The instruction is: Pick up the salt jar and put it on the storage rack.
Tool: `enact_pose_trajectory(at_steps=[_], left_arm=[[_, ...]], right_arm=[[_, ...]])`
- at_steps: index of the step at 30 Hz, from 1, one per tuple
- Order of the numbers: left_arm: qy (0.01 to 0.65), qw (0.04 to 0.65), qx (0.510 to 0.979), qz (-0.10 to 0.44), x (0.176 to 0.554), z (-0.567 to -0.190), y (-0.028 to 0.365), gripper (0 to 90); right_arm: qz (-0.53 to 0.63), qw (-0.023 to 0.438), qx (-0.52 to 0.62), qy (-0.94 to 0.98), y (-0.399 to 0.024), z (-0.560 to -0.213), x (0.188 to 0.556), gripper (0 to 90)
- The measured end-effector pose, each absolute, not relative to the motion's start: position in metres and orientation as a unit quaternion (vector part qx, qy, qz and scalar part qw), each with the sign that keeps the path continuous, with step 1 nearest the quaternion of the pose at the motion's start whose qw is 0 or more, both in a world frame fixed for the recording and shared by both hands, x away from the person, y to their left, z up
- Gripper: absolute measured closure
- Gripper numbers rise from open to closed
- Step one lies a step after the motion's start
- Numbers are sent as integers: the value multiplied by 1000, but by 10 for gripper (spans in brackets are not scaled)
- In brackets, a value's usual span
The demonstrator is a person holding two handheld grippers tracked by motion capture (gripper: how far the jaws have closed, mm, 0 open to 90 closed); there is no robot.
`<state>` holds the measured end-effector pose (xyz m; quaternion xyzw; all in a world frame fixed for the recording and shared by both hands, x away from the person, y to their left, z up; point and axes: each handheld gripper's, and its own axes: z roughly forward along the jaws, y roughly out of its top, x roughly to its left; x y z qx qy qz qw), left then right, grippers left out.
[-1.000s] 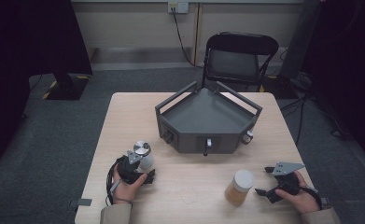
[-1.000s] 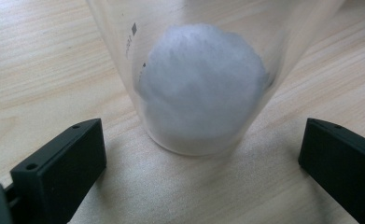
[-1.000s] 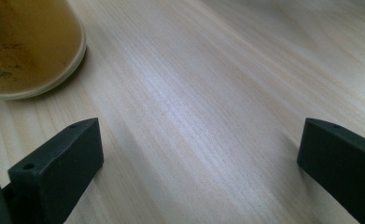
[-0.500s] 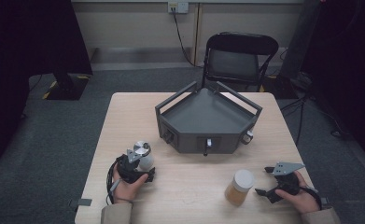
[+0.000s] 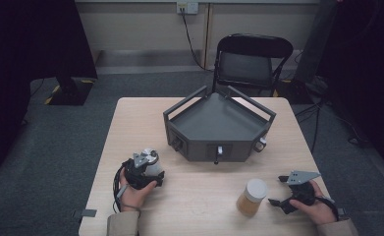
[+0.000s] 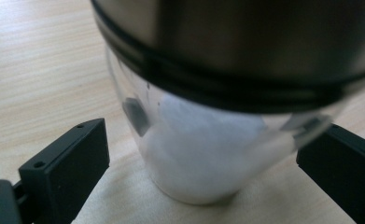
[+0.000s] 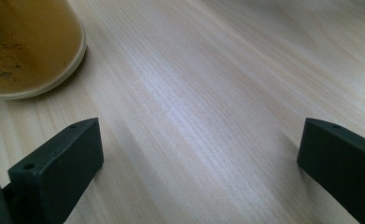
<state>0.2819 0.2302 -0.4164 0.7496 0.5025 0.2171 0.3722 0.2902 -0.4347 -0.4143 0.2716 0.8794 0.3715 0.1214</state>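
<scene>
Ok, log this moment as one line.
left hand-held gripper: jaws closing around shaker, gaps both sides | right hand-held gripper: open over table, beside jar

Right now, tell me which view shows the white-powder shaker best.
The left gripper view: the shaker sits close between the jaws, with its clear wall and white fill plain. The high view shows it small, partly behind the left gripper.

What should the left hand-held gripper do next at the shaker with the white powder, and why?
Probably close a little more. The left hand-held gripper has just been closing, with the shaker between its jaws, yet the left pad stands apart from the glass, so there seems to be no grip yet.
</scene>
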Motion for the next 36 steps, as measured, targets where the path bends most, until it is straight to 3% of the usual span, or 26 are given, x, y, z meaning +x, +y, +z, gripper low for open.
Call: enact_pose_trajectory(at_steps=[28,36], left_arm=[[499,383,746,220,285,-416,230,296],[492,375,751,230,284,-414,227,307]], right_arm=[[372,121,272,879,-435,-414,290,0],[372,121,272,879,-435,-414,290,0]])
